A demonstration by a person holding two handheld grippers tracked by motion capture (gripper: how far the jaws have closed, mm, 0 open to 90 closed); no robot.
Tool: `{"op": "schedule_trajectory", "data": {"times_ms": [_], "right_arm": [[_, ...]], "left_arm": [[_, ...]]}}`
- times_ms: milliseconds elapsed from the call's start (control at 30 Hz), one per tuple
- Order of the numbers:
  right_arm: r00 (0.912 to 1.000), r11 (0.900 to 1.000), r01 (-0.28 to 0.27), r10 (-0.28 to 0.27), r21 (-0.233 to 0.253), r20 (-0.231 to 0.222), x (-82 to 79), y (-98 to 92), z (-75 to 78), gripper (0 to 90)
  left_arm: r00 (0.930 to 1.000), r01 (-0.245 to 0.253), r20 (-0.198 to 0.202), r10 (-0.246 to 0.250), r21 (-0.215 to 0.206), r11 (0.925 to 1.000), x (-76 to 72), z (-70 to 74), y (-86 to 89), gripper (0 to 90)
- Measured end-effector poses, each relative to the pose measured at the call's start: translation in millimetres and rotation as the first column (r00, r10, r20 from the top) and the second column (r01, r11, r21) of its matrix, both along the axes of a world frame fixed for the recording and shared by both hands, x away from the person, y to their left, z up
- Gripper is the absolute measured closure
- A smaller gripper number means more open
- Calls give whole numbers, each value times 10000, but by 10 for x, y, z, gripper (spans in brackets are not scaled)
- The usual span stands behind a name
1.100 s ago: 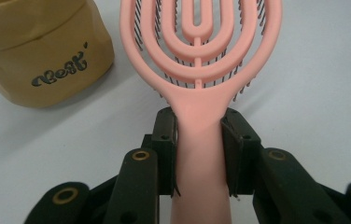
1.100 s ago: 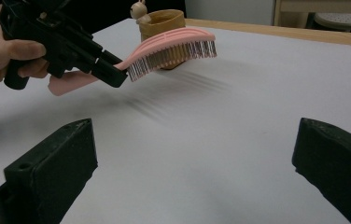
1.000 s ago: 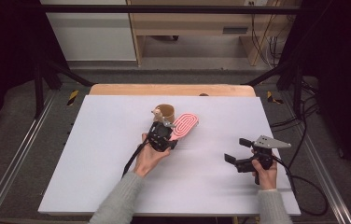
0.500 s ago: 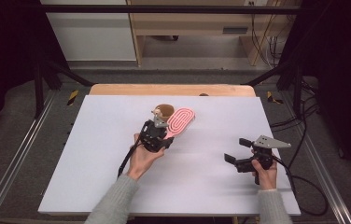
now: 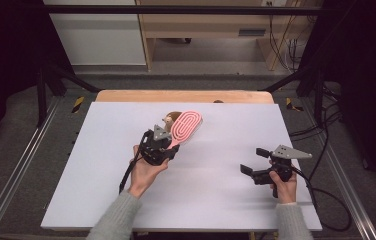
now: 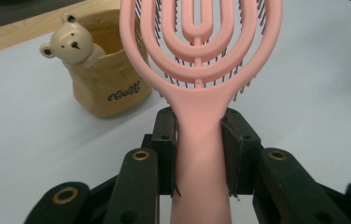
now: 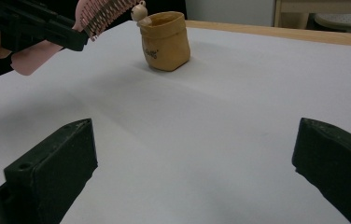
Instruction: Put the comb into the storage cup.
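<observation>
My left gripper is shut on the handle of a pink vented hairbrush, held above the white table. In the left gripper view the brush rises between the two black jaws, its head up and forward. Just beyond it stands a tan bag-shaped pot with a small bear figure on its rim; in the high view that pot is partly hidden behind the brush. My right gripper rests open at the table's right, nothing between its jaws. Its view shows the pot and brush bristles farther off.
The white board covers the table, with a wooden edge at the back. A black cable trails from the right gripper off the right side. Metal rails run along the left.
The left gripper has carried the hairbrush slightly left and toward the back, closer to the bear pot. The right gripper has stayed in place.
</observation>
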State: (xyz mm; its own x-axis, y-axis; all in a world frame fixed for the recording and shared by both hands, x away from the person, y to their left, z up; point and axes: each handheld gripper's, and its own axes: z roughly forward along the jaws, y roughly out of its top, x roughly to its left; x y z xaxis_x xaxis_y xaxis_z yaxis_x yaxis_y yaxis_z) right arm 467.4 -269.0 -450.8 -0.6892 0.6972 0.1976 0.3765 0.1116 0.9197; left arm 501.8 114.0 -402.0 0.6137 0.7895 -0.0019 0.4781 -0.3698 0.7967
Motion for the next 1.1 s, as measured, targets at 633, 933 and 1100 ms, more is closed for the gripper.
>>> {"op": "schedule_trajectory", "data": {"times_ms": [633,933,1100], "right_arm": [[10000,10000,3,-3,50,-23,1,38,13,3],[10000,10000,15,-15,86,-31,1,67,25,3],[10000,9999,6,-6,110,2,-3,92,44,3]], "left_arm": [[9971,-481,557,511,-548,9973,-202,-19,330,689],[9938,-805,709,854,-700,9943,-260,-63,480,689],[9917,-887,862,954,-787,9929,-306,-79,497,689]]}}
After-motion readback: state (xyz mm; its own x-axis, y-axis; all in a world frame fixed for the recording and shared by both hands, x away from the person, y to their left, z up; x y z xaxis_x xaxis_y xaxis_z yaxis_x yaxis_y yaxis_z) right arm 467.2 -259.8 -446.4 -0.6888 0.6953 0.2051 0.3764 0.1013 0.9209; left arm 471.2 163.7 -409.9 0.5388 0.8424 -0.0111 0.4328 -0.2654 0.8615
